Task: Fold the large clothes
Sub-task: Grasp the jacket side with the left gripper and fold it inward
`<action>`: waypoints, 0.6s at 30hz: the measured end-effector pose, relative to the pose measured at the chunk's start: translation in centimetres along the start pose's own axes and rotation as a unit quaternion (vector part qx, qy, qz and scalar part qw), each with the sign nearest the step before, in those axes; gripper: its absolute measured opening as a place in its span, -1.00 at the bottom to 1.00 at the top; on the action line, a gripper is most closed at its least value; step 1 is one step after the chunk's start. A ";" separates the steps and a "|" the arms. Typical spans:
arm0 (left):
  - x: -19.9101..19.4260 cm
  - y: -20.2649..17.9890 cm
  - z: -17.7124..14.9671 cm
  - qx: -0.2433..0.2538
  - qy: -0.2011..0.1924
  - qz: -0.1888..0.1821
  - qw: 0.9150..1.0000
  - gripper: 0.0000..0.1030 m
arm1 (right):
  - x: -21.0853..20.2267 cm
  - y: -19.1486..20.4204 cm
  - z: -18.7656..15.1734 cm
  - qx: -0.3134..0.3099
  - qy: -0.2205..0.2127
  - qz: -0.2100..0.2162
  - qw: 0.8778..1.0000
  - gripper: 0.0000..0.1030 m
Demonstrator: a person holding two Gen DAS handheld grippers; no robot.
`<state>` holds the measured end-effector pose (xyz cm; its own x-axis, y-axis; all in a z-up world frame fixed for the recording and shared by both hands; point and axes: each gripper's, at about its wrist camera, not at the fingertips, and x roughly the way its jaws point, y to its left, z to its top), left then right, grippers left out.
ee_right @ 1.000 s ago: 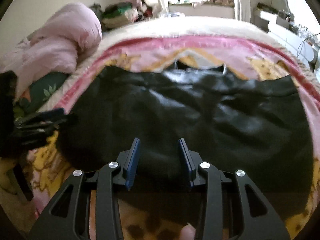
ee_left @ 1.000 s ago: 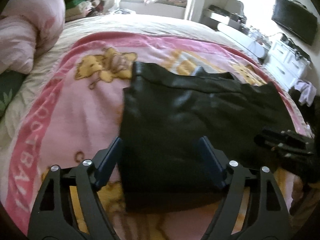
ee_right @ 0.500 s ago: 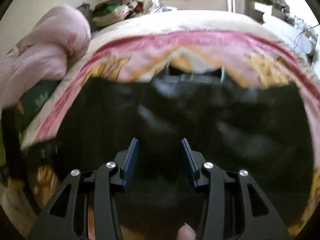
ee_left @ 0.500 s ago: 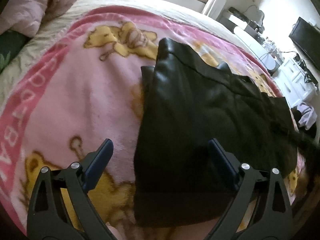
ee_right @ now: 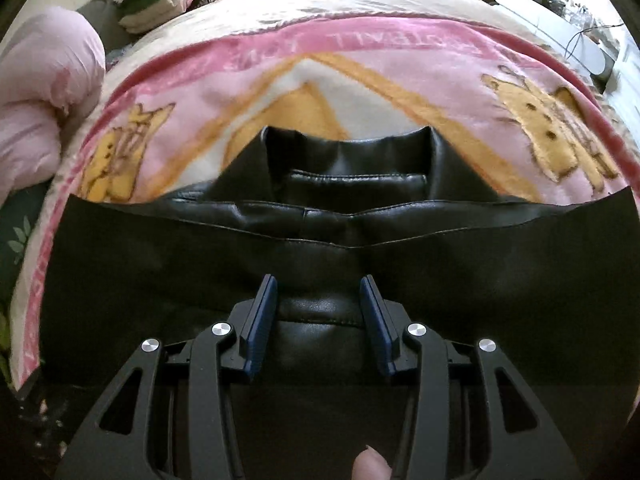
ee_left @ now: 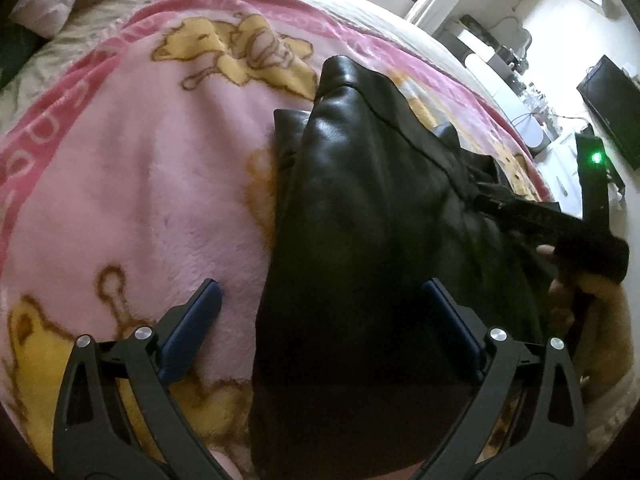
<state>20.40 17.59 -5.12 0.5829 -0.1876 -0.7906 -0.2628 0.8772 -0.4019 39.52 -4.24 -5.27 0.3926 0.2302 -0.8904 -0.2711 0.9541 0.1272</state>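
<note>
On pink blanket (ee_left: 152, 184), black jacket (ee_left: 360, 220), bedroom

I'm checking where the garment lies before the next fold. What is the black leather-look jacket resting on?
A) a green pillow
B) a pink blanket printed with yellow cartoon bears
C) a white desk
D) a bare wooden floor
B: in both wrist views the black jacket lies flat on the pink blanket, whose yellow bear figures show around the jacket's edges.

Pink cartoon blanket (ee_left: 152, 184), pink duvet (ee_right: 44, 128), television (ee_left: 612, 108).
</note>
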 end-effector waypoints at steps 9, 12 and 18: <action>0.8 -0.4 0.5 -0.008 0.005 -0.049 0.999 0.39 | -6.7 -0.4 -1.7 -0.006 -0.069 0.067 0.995 -0.23; 0.6 -0.8 0.7 -0.003 0.006 -0.051 0.999 0.34 | -8.8 1.0 -5.1 -0.060 -0.076 0.048 0.994 -0.23; 1.1 0.0 1.6 -0.015 0.011 -0.062 0.998 0.32 | -6.3 1.1 -9.9 -0.076 -0.037 0.036 0.996 -0.24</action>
<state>22.27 18.03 -5.28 0.5956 -0.3039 -0.7436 -0.2130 0.8328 -0.5109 28.11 -6.53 -3.86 0.4290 0.3158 -0.8463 -0.4285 0.8959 0.1171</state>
